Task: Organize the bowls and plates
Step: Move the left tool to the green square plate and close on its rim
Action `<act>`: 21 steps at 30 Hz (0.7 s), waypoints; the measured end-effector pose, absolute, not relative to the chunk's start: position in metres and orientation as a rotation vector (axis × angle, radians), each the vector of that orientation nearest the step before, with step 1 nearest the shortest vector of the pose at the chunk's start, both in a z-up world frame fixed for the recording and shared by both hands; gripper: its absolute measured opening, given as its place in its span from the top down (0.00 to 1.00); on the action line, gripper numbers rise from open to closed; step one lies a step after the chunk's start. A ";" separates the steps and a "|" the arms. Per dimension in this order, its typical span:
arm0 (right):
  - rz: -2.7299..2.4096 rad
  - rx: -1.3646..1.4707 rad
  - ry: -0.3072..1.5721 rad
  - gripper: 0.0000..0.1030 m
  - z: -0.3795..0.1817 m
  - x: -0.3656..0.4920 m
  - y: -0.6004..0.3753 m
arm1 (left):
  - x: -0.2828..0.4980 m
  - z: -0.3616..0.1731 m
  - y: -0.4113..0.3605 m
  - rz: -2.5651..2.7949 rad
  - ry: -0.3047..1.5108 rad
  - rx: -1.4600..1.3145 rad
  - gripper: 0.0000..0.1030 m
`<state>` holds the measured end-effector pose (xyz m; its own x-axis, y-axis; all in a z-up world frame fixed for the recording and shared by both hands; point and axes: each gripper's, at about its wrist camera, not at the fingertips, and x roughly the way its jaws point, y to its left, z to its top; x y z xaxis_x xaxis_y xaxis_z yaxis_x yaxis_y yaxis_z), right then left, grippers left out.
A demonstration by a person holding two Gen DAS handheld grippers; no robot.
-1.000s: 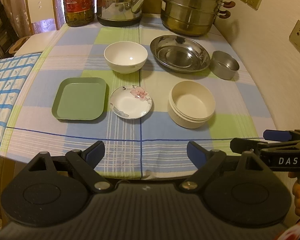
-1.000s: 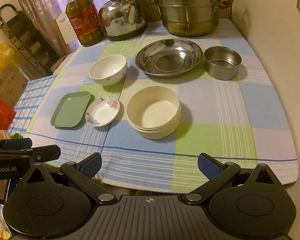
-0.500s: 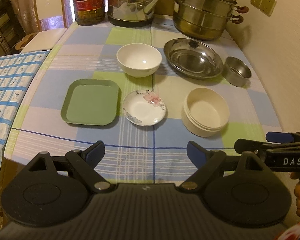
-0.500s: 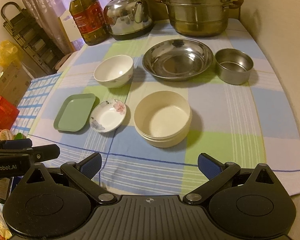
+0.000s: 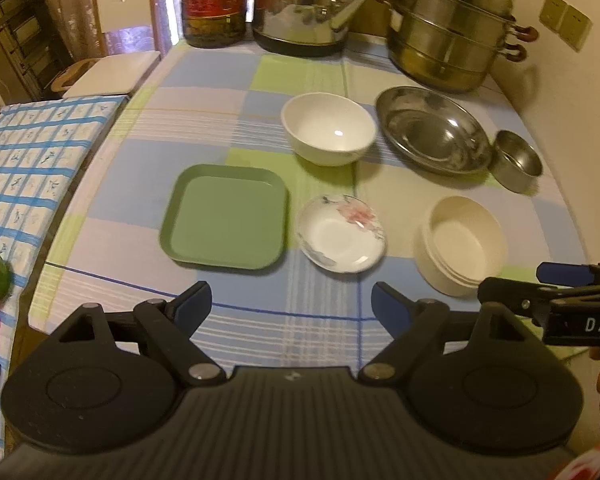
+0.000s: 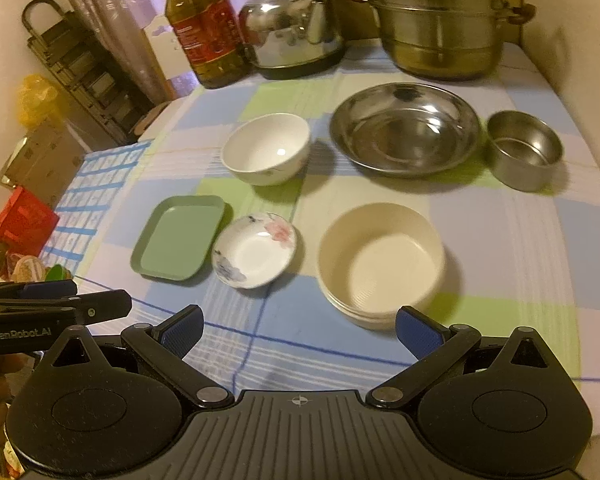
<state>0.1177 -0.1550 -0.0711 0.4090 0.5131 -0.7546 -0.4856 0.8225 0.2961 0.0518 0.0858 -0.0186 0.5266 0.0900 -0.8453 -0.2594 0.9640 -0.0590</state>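
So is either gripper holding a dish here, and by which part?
Nothing is held. The left gripper and right gripper are both open, short of the dishes on the table.

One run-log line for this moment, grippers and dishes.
left gripper: open, empty | right gripper: open, empty | green tray, floral saucer, cream bowl: on tablecloth, untouched | stacking: not begun
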 end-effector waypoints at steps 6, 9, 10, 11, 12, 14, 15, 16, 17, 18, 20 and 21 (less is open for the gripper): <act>0.685 0.031 0.960 0.01 -0.076 0.128 -0.128 | 0.059 -0.027 0.115 0.262 0.991 -0.207 0.23; 0.712 0.027 0.954 0.01 -0.079 0.132 -0.116 | 0.063 -0.033 0.131 0.286 0.988 -0.219 0.30; 0.721 0.028 0.950 0.01 -0.080 0.133 -0.111 | 0.064 -0.035 0.134 0.290 0.987 -0.224 0.32; 0.729 0.030 0.947 0.01 -0.082 0.135 -0.107 | 0.066 -0.038 0.140 0.293 0.987 -0.233 0.34; 0.735 0.033 0.947 0.01 -0.084 0.137 -0.103 | 0.067 -0.040 0.144 0.295 0.987 -0.237 0.34; 0.748 0.042 0.949 0.04 -0.089 0.141 -0.093 | 0.070 -0.044 0.153 0.309 0.981 -0.238 0.35; 0.761 0.047 0.952 0.09 -0.092 0.144 -0.088 | 0.071 -0.046 0.156 0.312 0.977 -0.236 0.37; 0.770 0.051 0.958 0.11 -0.094 0.146 -0.083 | 0.073 -0.049 0.160 0.315 0.973 -0.231 0.38; 0.776 0.056 0.966 0.13 -0.098 0.149 -0.078 | 0.075 -0.051 0.163 0.316 0.972 -0.229 0.40; 0.781 0.062 0.976 0.15 -0.101 0.150 -0.074 | 0.076 -0.053 0.166 0.315 0.970 -0.228 0.41; 0.801 0.078 0.988 0.20 -0.108 0.154 -0.063 | 0.080 -0.059 0.173 0.316 0.969 -0.226 0.45; 0.809 0.083 0.993 0.23 -0.110 0.156 -0.058 | 0.082 -0.062 0.176 0.317 0.971 -0.223 0.47</act>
